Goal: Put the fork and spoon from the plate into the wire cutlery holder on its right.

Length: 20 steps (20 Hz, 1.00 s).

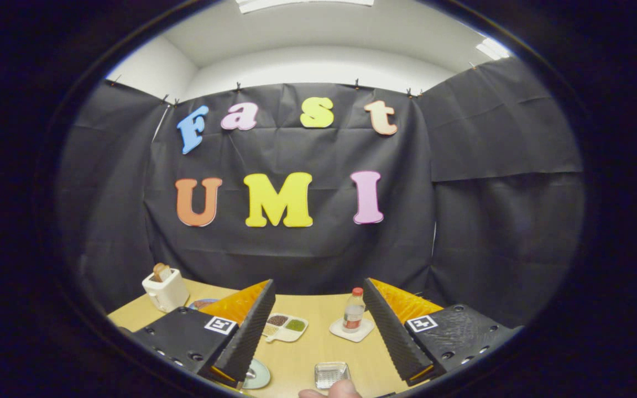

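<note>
The claw (pixel 318 331) hangs spread wide and empty above the tabletop (pixel 307 348), with the plate (pixel 256 375) low by one finger and the wire cutlery holder (pixel 331 374) between them, so the approach comes first: dipping toward the plate's cutlery.

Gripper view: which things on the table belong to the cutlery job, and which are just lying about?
Job:
- plate, partly behind one finger; cutlery on it too hidden to tell
- wire holder, right of it
- gripper, fingers open, holding nothing

Lying about:
- toaster
- divided tray
- bottle on a dish
</note>
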{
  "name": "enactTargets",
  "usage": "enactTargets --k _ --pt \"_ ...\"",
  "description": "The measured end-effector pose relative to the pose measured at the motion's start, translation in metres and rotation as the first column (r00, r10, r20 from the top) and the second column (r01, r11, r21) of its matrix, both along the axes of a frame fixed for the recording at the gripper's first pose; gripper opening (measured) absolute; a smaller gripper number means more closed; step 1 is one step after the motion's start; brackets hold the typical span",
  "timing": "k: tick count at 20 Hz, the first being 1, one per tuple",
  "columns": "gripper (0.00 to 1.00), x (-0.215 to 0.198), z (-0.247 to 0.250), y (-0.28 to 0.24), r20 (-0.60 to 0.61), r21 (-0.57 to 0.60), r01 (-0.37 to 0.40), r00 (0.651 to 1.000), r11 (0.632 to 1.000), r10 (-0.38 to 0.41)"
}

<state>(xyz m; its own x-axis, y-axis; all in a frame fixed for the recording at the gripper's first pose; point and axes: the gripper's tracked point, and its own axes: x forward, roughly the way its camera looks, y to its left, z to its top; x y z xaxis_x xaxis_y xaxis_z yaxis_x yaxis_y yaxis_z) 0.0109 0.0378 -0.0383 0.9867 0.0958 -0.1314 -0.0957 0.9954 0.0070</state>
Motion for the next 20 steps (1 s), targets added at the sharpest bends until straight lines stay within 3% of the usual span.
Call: enactTargets --k 3,6,9,12,20 --pt "0.96 -0.003 -0.040 0.032 -0.115 -0.013 -0.061 0.992 0.998 0.059" --pt "0.96 -0.017 -0.098 0.062 -0.297 0.000 -0.105 0.950 0.994 0.101" --pt "0.96 -0.033 -0.164 0.088 -0.490 -0.013 -0.124 0.866 0.992 0.102" --pt "0.96 -0.056 -0.221 0.110 -0.649 -0.033 -0.158 0.754 0.987 0.099" --pt "0.96 -0.117 -0.313 0.127 -0.879 -0.032 -0.158 0.474 0.987 0.047"
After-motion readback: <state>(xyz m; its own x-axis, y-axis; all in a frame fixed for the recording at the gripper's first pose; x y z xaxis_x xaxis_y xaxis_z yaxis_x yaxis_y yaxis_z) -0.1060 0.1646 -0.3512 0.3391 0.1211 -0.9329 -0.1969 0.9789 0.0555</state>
